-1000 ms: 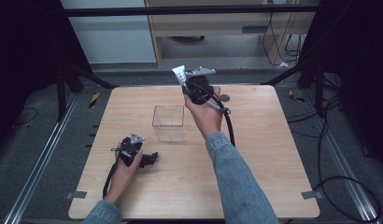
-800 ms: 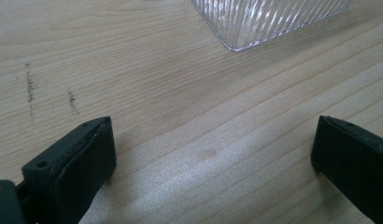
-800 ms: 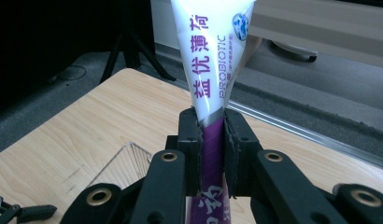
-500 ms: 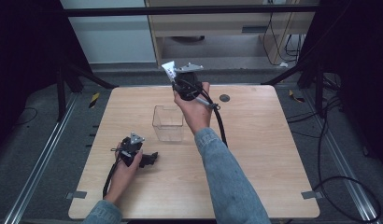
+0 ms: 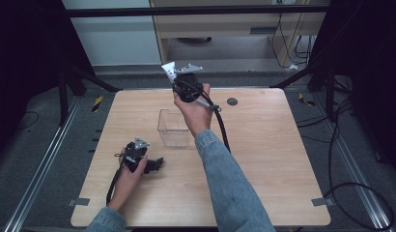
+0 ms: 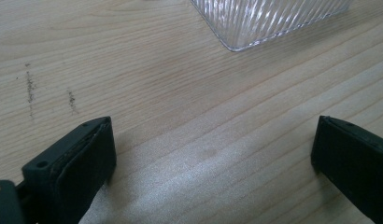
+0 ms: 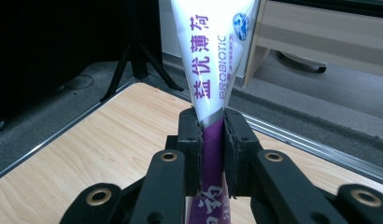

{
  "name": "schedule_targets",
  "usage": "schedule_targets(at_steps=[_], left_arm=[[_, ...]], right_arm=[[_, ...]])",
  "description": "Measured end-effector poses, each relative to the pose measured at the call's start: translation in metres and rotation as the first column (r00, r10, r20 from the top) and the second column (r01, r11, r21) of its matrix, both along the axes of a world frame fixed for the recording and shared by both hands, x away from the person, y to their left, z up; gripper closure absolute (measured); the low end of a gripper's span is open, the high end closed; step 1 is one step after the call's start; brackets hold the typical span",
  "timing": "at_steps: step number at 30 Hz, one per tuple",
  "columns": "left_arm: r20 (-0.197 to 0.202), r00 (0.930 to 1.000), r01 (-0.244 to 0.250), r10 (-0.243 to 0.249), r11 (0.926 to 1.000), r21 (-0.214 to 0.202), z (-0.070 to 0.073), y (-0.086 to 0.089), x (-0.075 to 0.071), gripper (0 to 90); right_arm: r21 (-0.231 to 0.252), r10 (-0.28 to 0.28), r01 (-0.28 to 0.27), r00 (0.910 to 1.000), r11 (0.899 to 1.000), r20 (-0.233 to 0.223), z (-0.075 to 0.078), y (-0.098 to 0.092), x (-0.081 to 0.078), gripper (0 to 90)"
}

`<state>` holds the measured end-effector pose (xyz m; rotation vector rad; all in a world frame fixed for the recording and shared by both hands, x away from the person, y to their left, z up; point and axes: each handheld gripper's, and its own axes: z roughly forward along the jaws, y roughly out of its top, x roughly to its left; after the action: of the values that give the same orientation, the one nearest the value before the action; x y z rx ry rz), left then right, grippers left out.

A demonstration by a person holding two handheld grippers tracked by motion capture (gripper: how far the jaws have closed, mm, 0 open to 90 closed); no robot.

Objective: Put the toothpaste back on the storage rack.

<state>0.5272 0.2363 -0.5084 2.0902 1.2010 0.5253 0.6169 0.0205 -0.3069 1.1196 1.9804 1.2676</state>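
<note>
Right tool point(image 7: 212, 140) clenched on a white-and-purple tube point(image 7: 213, 60) above the desk's point(image 5: 263, 159) far edge; left tool point(image 6: 213, 154) released, resting near the clear box point(image 5: 174, 129).

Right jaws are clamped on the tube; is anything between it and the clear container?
Nothing visible. The right gripper holds the tube above the table's far edge, and the clear container sits open-topped just nearer the person, with bare wood around it. The left gripper rests off to the side.
</note>
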Motion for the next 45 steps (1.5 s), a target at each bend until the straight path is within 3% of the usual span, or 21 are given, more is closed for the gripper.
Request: schedule_targets(at_steps=[12, 45], left_arm=[[0.000, 1.0000, 0.000, 0.000, 1.0000, 0.000, 0.000, 0.000, 0.000, 0.0], [0.000, 1.0000, 0.001, -0.001, 1.0000, 0.001, 0.000, 0.000, 0.000, 0.0]], right_arm=[[-0.006, 0.004, -0.004, 0.9999, 1.000, 0.011, -0.002, 0.007, 0.006, 78.6], [-0.022, 0.046, -0.046, 0.9988, 0.999, -0.019, -0.025, 0.029, 0.005, 78.6]])
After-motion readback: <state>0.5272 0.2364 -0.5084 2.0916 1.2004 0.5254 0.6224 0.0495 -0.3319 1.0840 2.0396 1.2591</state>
